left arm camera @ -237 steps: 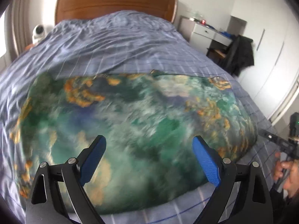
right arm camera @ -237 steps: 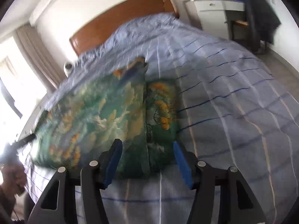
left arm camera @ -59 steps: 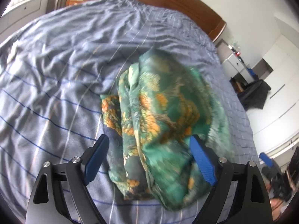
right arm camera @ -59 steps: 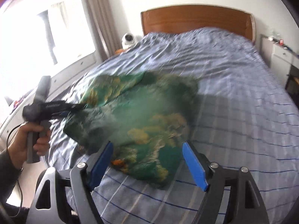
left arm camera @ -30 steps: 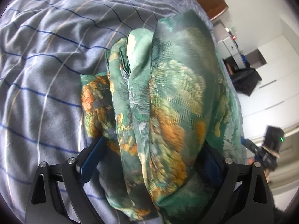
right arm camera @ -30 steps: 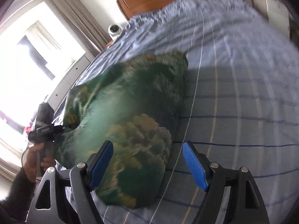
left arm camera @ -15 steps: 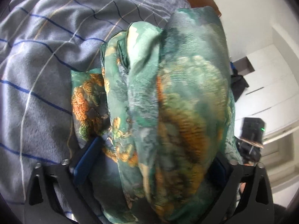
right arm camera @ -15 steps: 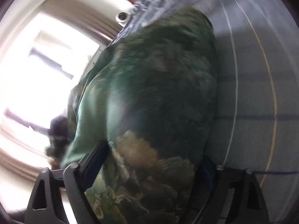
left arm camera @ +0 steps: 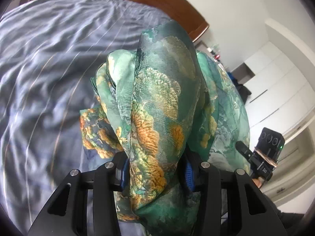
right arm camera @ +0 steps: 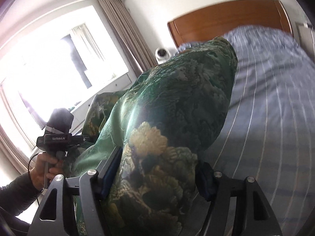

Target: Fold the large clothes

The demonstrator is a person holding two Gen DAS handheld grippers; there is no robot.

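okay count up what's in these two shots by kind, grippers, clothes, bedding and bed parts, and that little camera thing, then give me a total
Grippers: 2, left gripper and right gripper, each shut on the cloth.
Clothes: 1, green printed garment.
Bedding and bed parts: 2, blue striped duvet and wooden headboard.
Small white camera: 1.
Total: 6.

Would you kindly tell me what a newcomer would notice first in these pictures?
The green and orange printed garment fills both views, bunched between the left gripper and the right gripper, each shut on it. Beneath lies the blue striped bedspread, with the wooden headboard behind.
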